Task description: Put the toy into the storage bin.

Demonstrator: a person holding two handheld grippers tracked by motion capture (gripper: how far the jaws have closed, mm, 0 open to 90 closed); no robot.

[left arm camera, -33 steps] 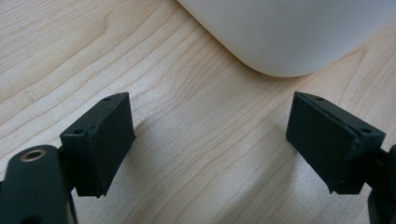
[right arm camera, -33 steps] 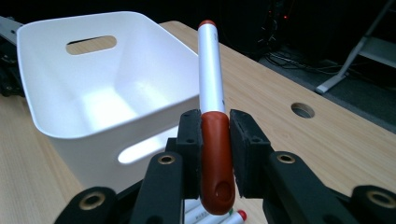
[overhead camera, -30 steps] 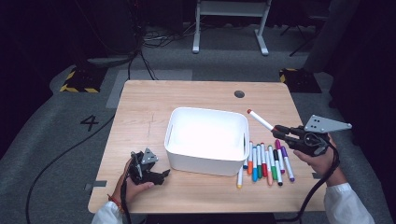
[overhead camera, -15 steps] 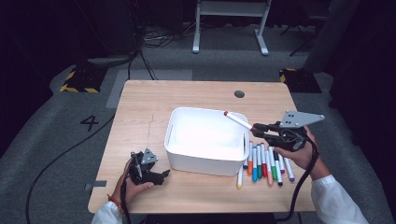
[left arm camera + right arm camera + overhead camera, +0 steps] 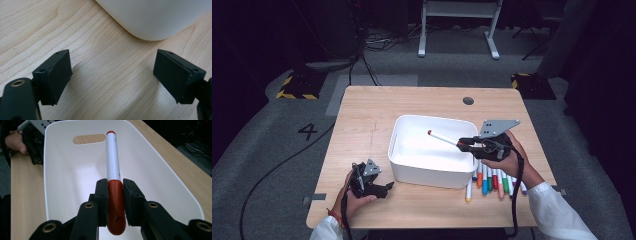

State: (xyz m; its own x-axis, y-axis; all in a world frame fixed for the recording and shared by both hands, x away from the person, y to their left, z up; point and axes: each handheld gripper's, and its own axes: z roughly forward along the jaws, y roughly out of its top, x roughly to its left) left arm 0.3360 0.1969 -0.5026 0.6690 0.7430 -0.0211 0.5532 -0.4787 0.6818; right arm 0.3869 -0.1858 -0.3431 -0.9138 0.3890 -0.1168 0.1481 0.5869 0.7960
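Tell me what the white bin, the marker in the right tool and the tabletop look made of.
White bin: likely moulded plastic, smooth satin walls, rounded corners, a cut-out handle slot. Marker: seemingly plastic, glossy white barrel with a red cap clamped in the right tool. Tabletop: pale wood grain, matte; solid wood or laminate, cannot tell.

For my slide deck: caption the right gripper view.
Right gripper clamps a red-capped marker by its cap, barrel pointing over the empty white bin.

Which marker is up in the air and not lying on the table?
The red-capped marker, pinched in the right hand-held gripper over the white bin. The other markers lie together on the table.
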